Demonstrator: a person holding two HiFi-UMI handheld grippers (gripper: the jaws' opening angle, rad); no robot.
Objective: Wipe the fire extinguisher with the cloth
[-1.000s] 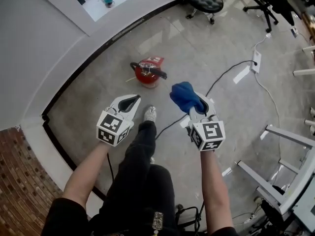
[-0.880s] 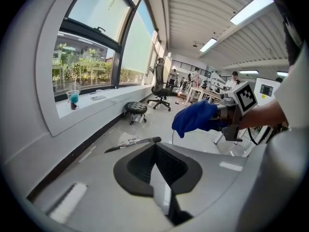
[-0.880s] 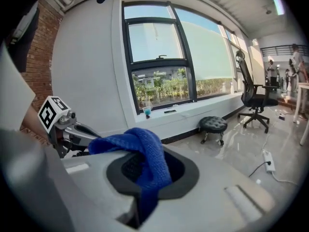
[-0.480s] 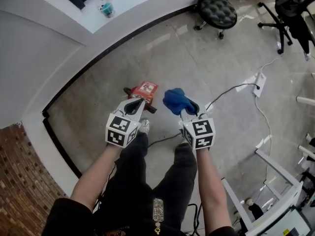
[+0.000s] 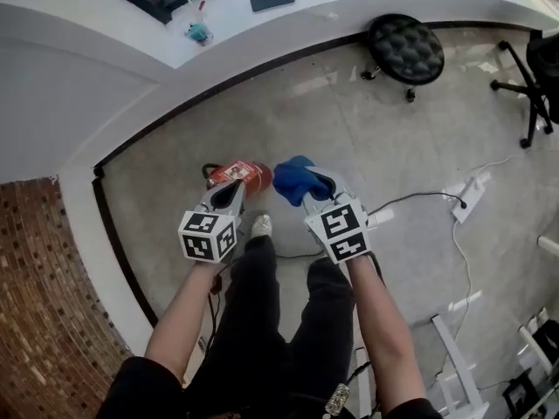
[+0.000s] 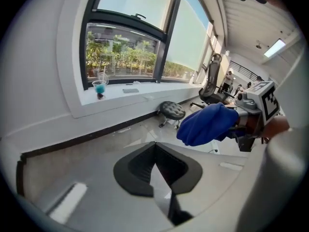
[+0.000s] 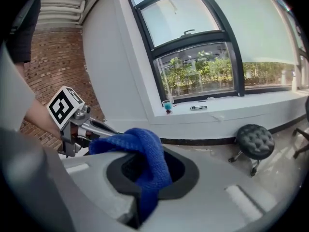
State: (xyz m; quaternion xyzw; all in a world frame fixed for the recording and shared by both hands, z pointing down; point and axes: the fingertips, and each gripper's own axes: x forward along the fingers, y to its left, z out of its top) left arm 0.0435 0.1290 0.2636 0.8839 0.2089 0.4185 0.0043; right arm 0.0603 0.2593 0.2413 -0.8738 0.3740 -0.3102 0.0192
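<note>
Jaws of the left gripper sit closed over the red fire extinguisher on the floor in the head view, with the right gripper carrying the blue cloth alongside. The left gripper view shows those jaws meeting with nothing between them. The right gripper view shows its jaws clamped on the cloth.

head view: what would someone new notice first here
The bright blue cloth clamped in the right gripper stands out most, near the middle of the frame. Just left of it, a red fire extinguisher sits on the grey floor. The left gripper, jaws together and empty, overlaps its near edge in this view.
</note>
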